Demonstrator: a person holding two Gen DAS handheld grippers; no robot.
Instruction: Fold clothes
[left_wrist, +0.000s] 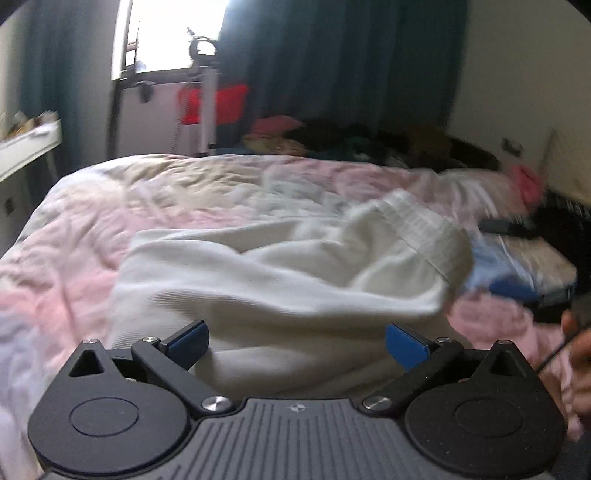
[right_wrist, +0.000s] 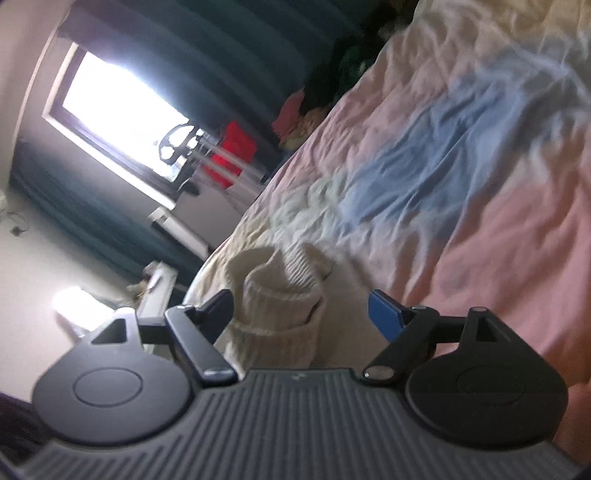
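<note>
A cream knit garment (left_wrist: 280, 280) lies rumpled on the bed, its ribbed hem (left_wrist: 424, 229) turned up toward the right. My left gripper (left_wrist: 295, 341) hovers over its near edge, open, with cloth showing between the blue pads (left_wrist: 188, 341) but not pinched. The right wrist view is rolled sideways. There a ribbed cuff or sleeve of the cream garment (right_wrist: 280, 291) bunches up between the fingers of my right gripper (right_wrist: 301, 314), which stands open; the dark left finger (right_wrist: 218, 310) sits close beside the cloth.
The bed carries a wrinkled pink, blue and cream quilt (left_wrist: 166, 195). A heap of dark clothes (left_wrist: 388, 144) lies at its far end. Folded blue items (left_wrist: 517, 266) sit at the right. A person's hand (left_wrist: 576, 365) shows at the right edge. A white desk (left_wrist: 26, 147) stands left.
</note>
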